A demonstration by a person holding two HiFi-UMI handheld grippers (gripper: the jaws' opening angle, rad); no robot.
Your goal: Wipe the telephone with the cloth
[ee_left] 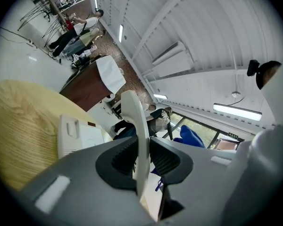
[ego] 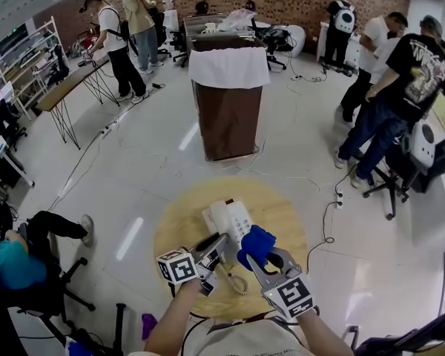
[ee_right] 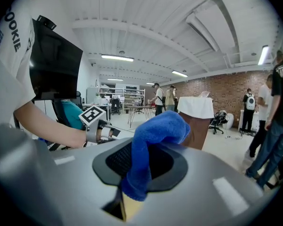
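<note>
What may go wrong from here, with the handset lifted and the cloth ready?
The left gripper pinches the handset across its thin side; pressing the cloth on it might twist it loose. The curly cord trails on the table; a higher lift might drag the telephone base.

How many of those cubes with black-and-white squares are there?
2. One cube rides on the left gripper, which holds the telephone handset; the other cube rides on the right gripper, which holds the blue cloth. No more show.
</note>
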